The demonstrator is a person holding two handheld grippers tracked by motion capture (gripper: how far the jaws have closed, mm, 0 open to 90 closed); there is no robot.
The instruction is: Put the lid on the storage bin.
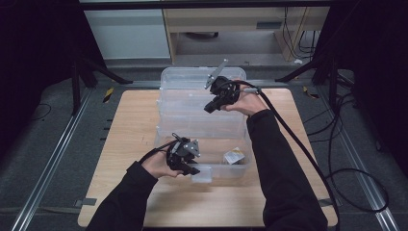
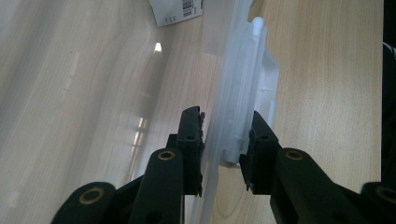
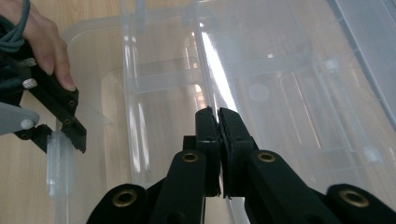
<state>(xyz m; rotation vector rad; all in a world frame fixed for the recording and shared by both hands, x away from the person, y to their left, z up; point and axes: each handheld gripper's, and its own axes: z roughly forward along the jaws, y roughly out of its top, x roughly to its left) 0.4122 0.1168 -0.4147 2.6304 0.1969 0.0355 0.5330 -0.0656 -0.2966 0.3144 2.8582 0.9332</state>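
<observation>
From the high view, we see a clear plastic bin mid-frame on the counter, a gripper at each end, likely to lift it evenly. In the left gripper view, our left gripper pinches its handle. In the right gripper view, our right gripper pinches the far rim.

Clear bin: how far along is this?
Done: both grippers have hold. The left gripper is shut on the clear bin near-end handle; the right gripper pinches its thin wall. A small packet lies inside. The job itself isn't stated.
</observation>
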